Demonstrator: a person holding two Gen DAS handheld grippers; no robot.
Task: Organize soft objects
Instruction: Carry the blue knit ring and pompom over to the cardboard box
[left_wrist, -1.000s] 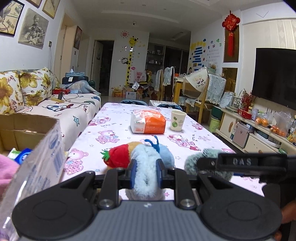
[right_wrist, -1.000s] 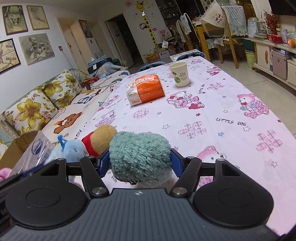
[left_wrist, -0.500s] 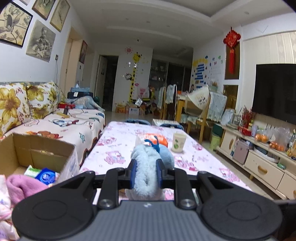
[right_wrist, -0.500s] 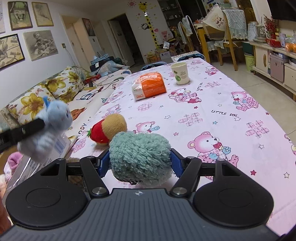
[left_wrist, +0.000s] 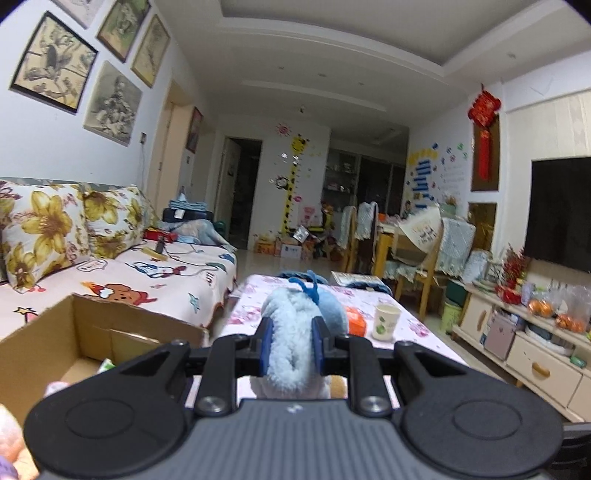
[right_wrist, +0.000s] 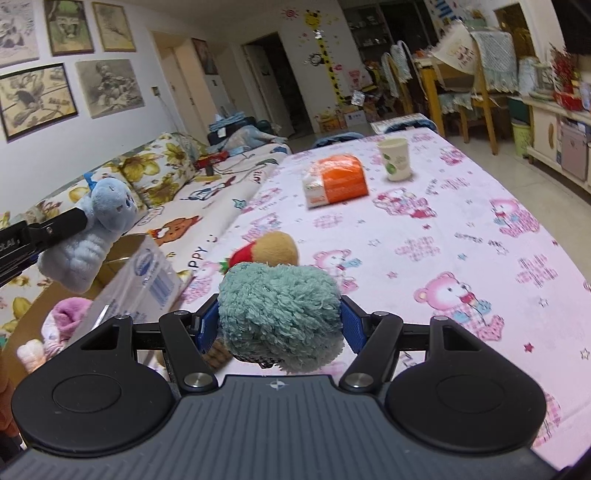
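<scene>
Your left gripper (left_wrist: 291, 345) is clamped on the light blue plush toy (left_wrist: 295, 332), with both blue pads (left_wrist: 266, 345) squeezing its fuzzy body, and you've got it up in the air. From the right wrist view that blue plush (right_wrist: 92, 236) hangs off the table's left side, above the cardboard box (right_wrist: 118, 254) next to the floral sofa (right_wrist: 162, 173). The left wrist view shows the box (left_wrist: 92, 332) open at lower left, with some packets inside and a pink soft thing (right_wrist: 66, 317) near its close end.

Your right gripper (right_wrist: 279, 328) is clenched around the teal fluffy plush (right_wrist: 277, 314), pads pressed into both its sides, over the near end of the table (right_wrist: 480, 229) with the pink teddy-bear cloth.

Just beyond the teal one, a red and tan strawberry-looking plush (right_wrist: 266, 253) lies on the cloth. Further back sit an orange and white tissue pack (right_wrist: 336, 182) and a paper cup (right_wrist: 395, 158) with a green print, close to each other but not touching. A plastic package with blue printing (right_wrist: 147, 284) leans at the box's edge, right by the table's corner.
</scene>
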